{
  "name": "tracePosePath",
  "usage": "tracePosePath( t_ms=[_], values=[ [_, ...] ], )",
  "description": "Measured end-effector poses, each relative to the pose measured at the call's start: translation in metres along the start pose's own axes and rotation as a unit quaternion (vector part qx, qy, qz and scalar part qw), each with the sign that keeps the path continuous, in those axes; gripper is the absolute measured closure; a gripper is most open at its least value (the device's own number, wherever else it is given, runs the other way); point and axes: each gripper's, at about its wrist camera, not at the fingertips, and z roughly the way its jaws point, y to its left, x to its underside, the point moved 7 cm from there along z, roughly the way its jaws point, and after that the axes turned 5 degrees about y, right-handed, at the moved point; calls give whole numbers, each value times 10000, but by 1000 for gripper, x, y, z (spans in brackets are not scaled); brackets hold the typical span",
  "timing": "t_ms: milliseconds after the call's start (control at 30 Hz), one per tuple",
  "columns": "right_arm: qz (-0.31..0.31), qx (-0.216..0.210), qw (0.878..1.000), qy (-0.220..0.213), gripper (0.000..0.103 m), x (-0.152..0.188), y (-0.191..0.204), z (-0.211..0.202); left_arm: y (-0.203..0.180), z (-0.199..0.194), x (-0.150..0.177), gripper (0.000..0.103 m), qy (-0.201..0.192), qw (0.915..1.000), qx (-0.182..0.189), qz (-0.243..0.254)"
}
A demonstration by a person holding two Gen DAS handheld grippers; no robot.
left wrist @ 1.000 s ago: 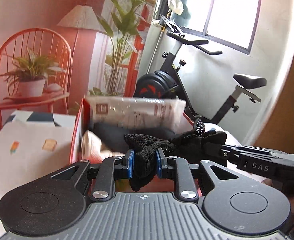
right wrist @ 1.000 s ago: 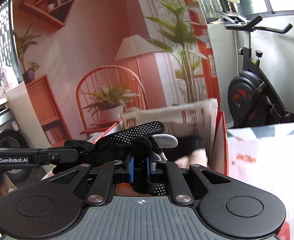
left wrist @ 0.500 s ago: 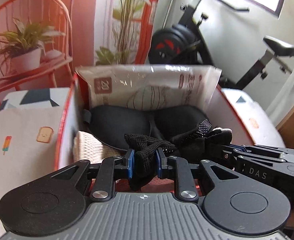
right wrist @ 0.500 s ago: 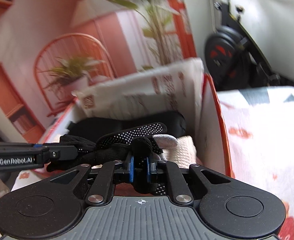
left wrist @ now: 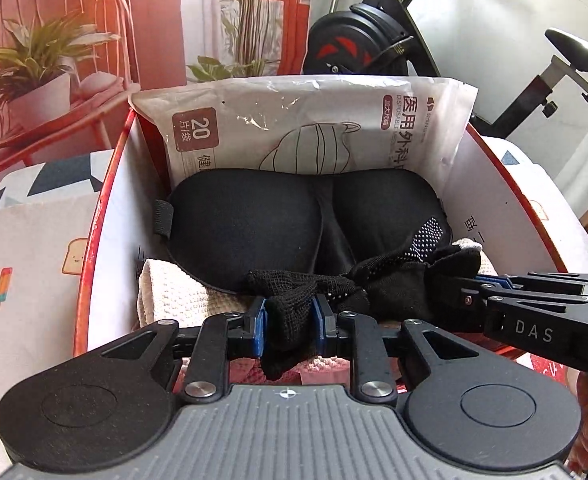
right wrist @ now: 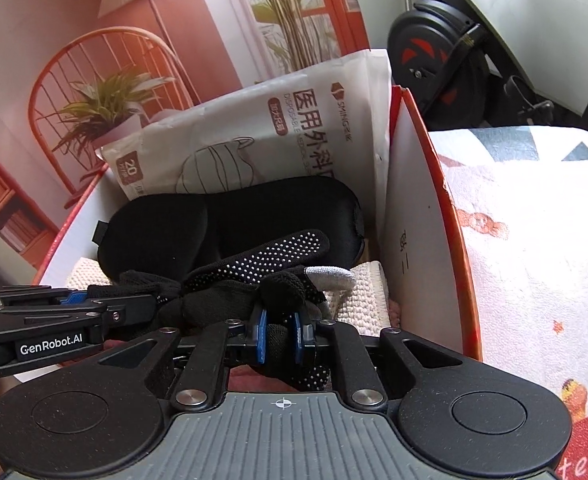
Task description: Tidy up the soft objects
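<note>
A black knit glove (left wrist: 394,276) with white grip dots is stretched between both grippers, low over the contents of a red-rimmed white box (left wrist: 94,240). My left gripper (left wrist: 290,320) is shut on the glove's cuff end. My right gripper (right wrist: 280,332) is shut on its finger end (right wrist: 262,256), beside the box's right wall (right wrist: 414,240). Inside the box lie a black sleep mask (left wrist: 274,224), a white pack of face masks (left wrist: 314,128) leaning on the far wall, and a cream knit cloth (left wrist: 174,292). The box floor is hidden.
The box stands on a table with a printed cloth (right wrist: 534,240) that spreads to its left and right. An exercise bike (left wrist: 374,40) stands behind the box. A backdrop showing a red chair and plant (left wrist: 34,80) is at the far left.
Both grippers have tipped downward and moved forward with the glove. It hung in front of the box before and now sits low over the sleep mask and cloth.
</note>
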Motion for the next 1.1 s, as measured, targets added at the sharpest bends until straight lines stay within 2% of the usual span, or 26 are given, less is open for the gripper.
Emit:
tracePosePath(
  t_ms=[67, 167, 233, 267, 333, 367, 433, 500, 633, 767, 867, 1033, 1100],
  values=[
    [36, 51, 10000, 17, 89, 0, -1, -2, -5, -6, 0, 72, -138, 9998, -42, 170],
    [-68, 96, 9999, -78, 81, -1, 0, -9, -10, -18, 1, 52, -290, 9990, -53, 343],
    [-154, -9, 9997, -171, 80, -1, 0, -17, -10, -29, 2, 33, -460, 9984, 26, 331],
    [-150, -47, 9996, -222, 78, -1, -1, -22, -10, -36, 3, 28, -560, 9979, 12, 315],
    [-239, -54, 9991, -332, 61, -1, 0, -33, -8, -49, 4, 10, -753, 9969, -71, 238],
    [-322, -42, 9986, -410, 55, -1, 1, -40, -7, -56, 5, 7, -872, 9960, -104, 174],
    [-503, -21, 9969, -597, 35, -1, 5, -53, -6, -72, 8, 4, -1127, 9936, -115, 49],
    [-668, -40, 9951, -735, 28, -1, 8, -65, -5, -84, 11, 1, -1254, 9920, -149, -62],
    [-639, -17, 9939, -903, 2, 0, 6, -84, -4, -111, 18, 0, -1445, 9885, -414, -182],
    [-770, -74, 9907, -1123, 1, 1, 11, -108, -10, -133, 23, 0, -1655, 9836, -703, -107],
    [-631, -99, 9901, -1248, 0, 3, 11, -127, -14, -149, 28, 0, -1773, 9798, -916, -91],
    [-403, 38, 9870, -1556, 0, 14, 12, -164, -15, -179, 36, 0, -1970, 9782, -596, -294],
    [-483, 152, 9847, -1668, 0, 19, 15, -179, -19, -190, 39, 0, -1977, 9779, -632, -250]
  ],
)
